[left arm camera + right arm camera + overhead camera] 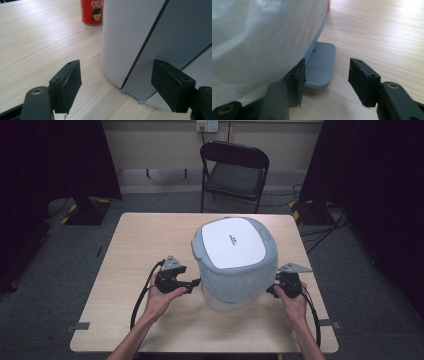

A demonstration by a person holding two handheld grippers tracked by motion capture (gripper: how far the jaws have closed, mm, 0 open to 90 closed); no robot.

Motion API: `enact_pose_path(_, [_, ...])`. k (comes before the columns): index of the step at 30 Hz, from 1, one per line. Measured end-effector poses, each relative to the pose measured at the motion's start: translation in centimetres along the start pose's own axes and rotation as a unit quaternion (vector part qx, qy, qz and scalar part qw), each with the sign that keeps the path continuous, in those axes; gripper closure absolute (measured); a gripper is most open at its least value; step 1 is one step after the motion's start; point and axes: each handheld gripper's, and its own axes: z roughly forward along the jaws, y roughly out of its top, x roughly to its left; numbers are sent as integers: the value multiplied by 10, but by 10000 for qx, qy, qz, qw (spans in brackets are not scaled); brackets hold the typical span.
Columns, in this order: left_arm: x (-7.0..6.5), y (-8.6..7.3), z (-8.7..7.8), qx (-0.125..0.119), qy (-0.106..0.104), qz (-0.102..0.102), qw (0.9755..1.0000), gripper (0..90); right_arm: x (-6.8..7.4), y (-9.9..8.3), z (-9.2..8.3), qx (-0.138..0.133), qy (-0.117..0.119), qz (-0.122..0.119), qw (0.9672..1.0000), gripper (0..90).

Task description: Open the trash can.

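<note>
A white and grey plastic pedal bin (234, 262) stands upright on the pale wooden tabletop (135, 240), right of the middle and towards the near edge. Its lid is a rounded square, white on top with a small dark logo, set in a grey rim, and it is closed. The body below is wrapped in a thin, milky translucent liner that hangs over the sides, with a light blue band showing near the base. In the right gripper view a ribbed grey foot pedal (320, 65) sticks out flat from the foot of the bin onto the tabletop.

The left gripper (195, 283) sits just beside the bin's near left side, jaws apart with the bin's lower edge between them, not pressing. The right gripper (273, 290) is at the near right side, jaws apart, nothing clamped. A red drink can (92, 12) stands beyond the bin in the left gripper view.
</note>
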Motion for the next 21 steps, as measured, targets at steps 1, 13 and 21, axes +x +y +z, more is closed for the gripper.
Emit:
enact_pose_path(1, [3, -1, -3, -5, 63, -6, 10000, 242, 4, 1, 2, 4, 38, -48, 10000, 482])
enact_pose_path(13, [43, -10, -19, -72, 387, -511, 9979, 321, 48, 9, 20, 140, 517, -469, 9975, 463])
enact_pose_path(21, [62, -15, -26, -175, 520, -709, 9960, 374, 88, 8, 24, 295, 710, -774, 9940, 492])
